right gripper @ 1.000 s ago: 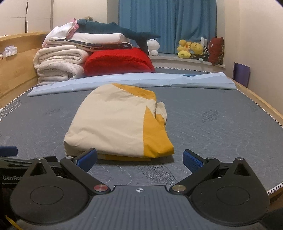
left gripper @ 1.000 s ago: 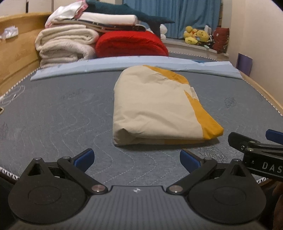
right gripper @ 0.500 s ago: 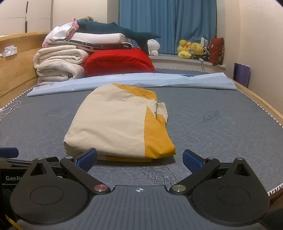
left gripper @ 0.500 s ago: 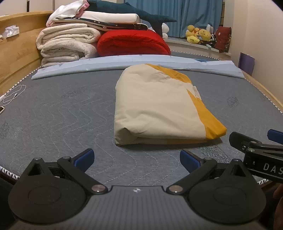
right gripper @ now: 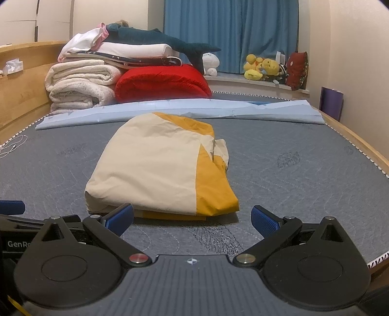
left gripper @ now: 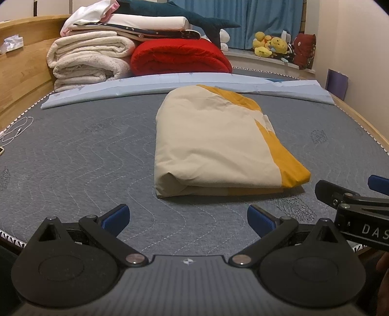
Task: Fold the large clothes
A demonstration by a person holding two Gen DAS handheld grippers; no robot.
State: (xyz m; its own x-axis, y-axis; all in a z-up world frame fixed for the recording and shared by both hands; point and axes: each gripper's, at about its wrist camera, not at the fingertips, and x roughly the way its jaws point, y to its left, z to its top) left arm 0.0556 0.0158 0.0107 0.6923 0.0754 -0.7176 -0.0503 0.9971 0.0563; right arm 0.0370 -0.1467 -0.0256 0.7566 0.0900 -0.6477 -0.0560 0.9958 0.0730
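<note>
A cream and mustard-yellow garment (left gripper: 214, 143) lies folded into a thick rectangle on the grey quilted mattress (left gripper: 80, 155); it also shows in the right wrist view (right gripper: 160, 167). My left gripper (left gripper: 188, 217) is open and empty, just short of the garment's near edge. My right gripper (right gripper: 192, 217) is open and empty, also at the near edge, its left fingertip (right gripper: 120, 216) close to the fold. The right gripper's side shows at the right of the left wrist view (left gripper: 352, 201).
A light blue folded sheet (left gripper: 170, 82) lies across the far side of the mattress. Behind it are stacked white blankets (left gripper: 90, 60), a red blanket (left gripper: 180, 58) and a plush shark (left gripper: 184, 17). A wooden bed frame (left gripper: 22, 80) runs along the left. A white cable (left gripper: 17, 131) lies at left.
Both grippers have edged slightly; the left view shifted a little so the garment sits a bit lower and closer. Both grippers stay open and the garment has not moved.
</note>
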